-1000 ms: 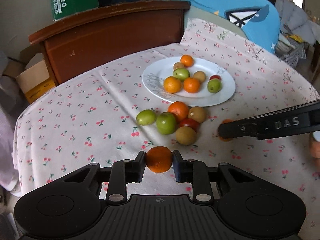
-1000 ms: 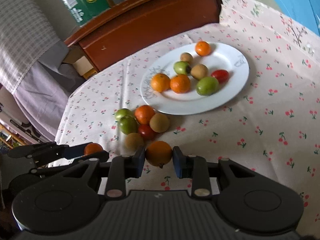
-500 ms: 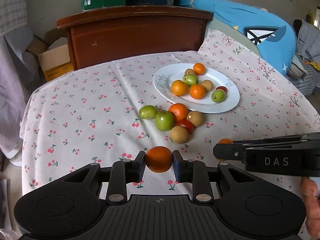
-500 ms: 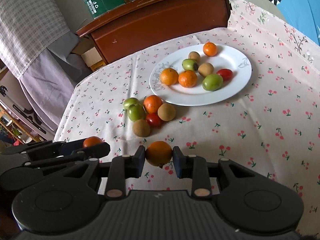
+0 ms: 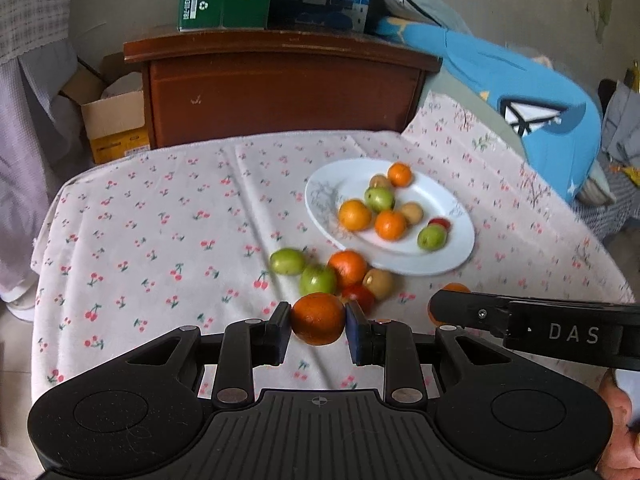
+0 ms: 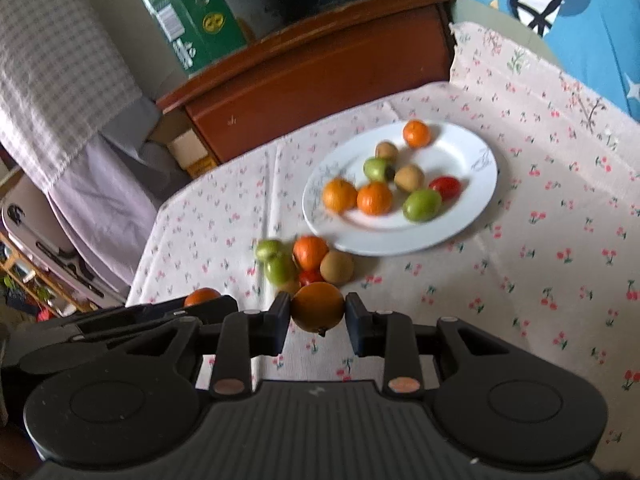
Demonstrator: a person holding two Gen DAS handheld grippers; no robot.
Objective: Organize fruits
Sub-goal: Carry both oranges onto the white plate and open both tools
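Holding 1 orange each, the left claw grips an orange and the right claw grips a second orange above the desk.

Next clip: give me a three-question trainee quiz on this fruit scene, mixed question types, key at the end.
1. True or false: each hand-held gripper, left and right, is closed on an orange.
2. How many fruits lie on the white plate? A) five B) eight C) eleven
3. Fill in: the loose fruit pile lies on the ____ beside the plate.

Key: 1 true; 2 B; 3 tablecloth.
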